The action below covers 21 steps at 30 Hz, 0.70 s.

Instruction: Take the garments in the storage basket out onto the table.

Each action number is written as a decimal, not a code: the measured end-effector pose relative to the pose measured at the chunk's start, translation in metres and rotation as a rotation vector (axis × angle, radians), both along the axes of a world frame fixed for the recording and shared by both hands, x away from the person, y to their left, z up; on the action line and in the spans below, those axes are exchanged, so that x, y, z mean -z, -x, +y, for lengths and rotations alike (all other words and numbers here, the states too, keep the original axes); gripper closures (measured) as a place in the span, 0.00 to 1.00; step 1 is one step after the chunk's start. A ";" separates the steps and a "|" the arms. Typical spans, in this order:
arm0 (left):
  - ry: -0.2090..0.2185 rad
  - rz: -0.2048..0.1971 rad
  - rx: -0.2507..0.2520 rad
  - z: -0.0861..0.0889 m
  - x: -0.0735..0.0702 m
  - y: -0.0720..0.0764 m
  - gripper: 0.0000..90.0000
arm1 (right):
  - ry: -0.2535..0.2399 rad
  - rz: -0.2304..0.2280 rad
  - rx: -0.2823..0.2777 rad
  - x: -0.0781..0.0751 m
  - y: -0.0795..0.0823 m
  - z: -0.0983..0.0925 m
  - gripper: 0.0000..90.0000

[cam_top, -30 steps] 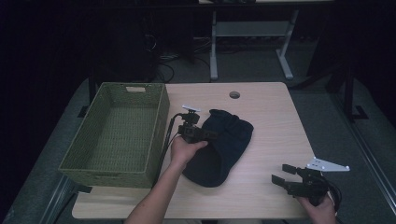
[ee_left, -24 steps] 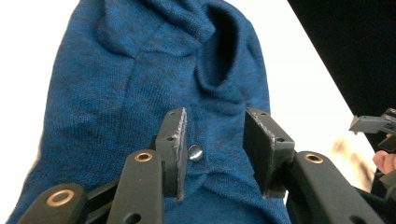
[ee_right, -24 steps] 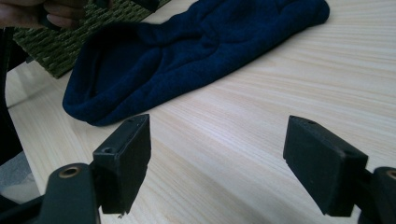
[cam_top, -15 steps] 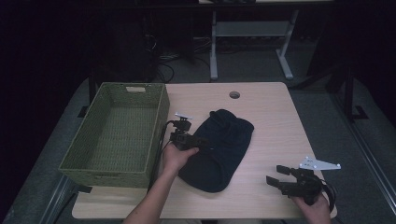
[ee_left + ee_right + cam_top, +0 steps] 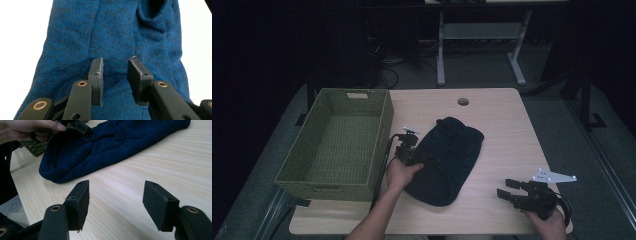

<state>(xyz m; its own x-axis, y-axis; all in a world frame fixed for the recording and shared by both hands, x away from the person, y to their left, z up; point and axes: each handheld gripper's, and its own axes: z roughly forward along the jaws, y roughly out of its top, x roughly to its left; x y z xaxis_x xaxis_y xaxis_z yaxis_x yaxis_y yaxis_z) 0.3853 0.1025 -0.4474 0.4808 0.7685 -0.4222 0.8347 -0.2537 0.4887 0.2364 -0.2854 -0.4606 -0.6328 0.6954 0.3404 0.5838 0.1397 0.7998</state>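
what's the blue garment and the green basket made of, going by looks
Blue garment: looks like knitted fabric, wool or fleece-like, matte; fine knit ribs and soft folds show in the left gripper view.
Green basket: seemingly woven fibre or wicker, matte; a regular woven texture covers its walls.

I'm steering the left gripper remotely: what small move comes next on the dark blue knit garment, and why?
Probably close the left gripper on the dark blue knit garment: its jaws rest on the fabric with a gap and a raised fold between them. The green woven basket sits beside it, likely the destination.
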 end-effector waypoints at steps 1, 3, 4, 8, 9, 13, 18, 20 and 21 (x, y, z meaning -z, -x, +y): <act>0.000 0.002 0.001 0.000 0.000 0.001 0.73 | 0.000 0.002 0.001 0.000 0.000 0.000 0.43; 0.004 0.018 0.010 0.000 0.002 0.002 0.73 | -0.006 0.004 0.004 0.000 0.000 0.000 0.43; 0.006 0.022 0.014 0.000 0.002 0.004 0.73 | -0.010 0.005 0.005 0.000 0.000 -0.001 0.43; 0.012 0.027 0.018 0.001 0.004 0.008 0.73 | -0.018 0.009 0.005 0.000 -0.001 -0.002 0.43; 0.020 0.033 0.018 0.001 0.005 0.009 0.73 | -0.030 0.013 0.004 -0.001 -0.002 -0.002 0.43; 0.015 0.034 0.039 0.000 0.005 0.014 0.73 | -0.053 0.017 -0.003 -0.003 -0.007 0.000 0.43; 0.026 0.032 0.054 -0.005 0.006 0.022 0.73 | -0.073 0.048 -0.011 -0.003 -0.014 0.002 0.45; 0.032 0.037 0.065 -0.007 0.006 0.025 0.73 | -0.076 0.053 -0.011 -0.004 -0.017 0.004 0.45; 0.034 0.039 0.073 -0.008 0.006 0.026 0.73 | -0.080 0.055 -0.015 -0.005 -0.018 0.005 0.45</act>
